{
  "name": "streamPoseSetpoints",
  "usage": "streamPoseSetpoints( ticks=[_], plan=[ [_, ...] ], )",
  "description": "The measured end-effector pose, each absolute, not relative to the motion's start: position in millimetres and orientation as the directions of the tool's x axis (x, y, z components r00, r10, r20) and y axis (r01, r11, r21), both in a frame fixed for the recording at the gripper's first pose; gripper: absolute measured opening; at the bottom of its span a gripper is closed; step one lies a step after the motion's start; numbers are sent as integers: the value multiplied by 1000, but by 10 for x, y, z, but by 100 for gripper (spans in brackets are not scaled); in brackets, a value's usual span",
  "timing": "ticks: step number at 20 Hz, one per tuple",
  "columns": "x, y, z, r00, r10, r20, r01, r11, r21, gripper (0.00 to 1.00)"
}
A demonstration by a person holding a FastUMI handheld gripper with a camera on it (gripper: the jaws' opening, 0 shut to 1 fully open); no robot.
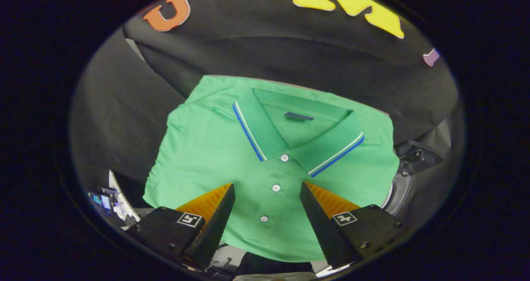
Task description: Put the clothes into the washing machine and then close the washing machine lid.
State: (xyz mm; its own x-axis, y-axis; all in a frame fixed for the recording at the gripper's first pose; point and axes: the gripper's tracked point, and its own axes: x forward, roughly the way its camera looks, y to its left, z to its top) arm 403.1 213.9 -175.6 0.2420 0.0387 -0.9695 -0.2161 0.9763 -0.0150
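A folded green polo shirt [207, 148] with a blue-and-white trimmed collar and white buttons lies flat just ahead of and beneath my fingers. My gripper [267, 188] is open, its two fingers spread wide over the shirt's button placket, with the lower buttons between them. Neither finger presses on the cloth. To the right of the shirt, a curved white and grey rim [399, 192] of a machine peeks out from under it.
A dark bracket or hinge part [416, 157] sits beside the curved rim on the right. At the left, beyond the left finger, stand a white panel edge [120, 200] and small lit devices [101, 200].
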Motion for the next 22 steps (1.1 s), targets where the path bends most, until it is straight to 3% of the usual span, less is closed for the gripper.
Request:
streamPoseSetpoints(
  ticks=[4, 10, 11, 19, 22],
  plan=[
    [4069, 2146, -1783, 216, -61, -974, -216, 970, -109, 94],
    [4014, 2167, -1763, 127, -91, -988, -190, 975, -115, 92],
    [4000, 2139, -1760, 106, -94, -990, -210, 971, -114, 87],
    [4020, 2098, -1696, 125, -44, -991, -135, 989, -61, 11],
    [4065, 2144, -1426, 158, 39, -987, -114, 993, 21, 8]
  ],
)
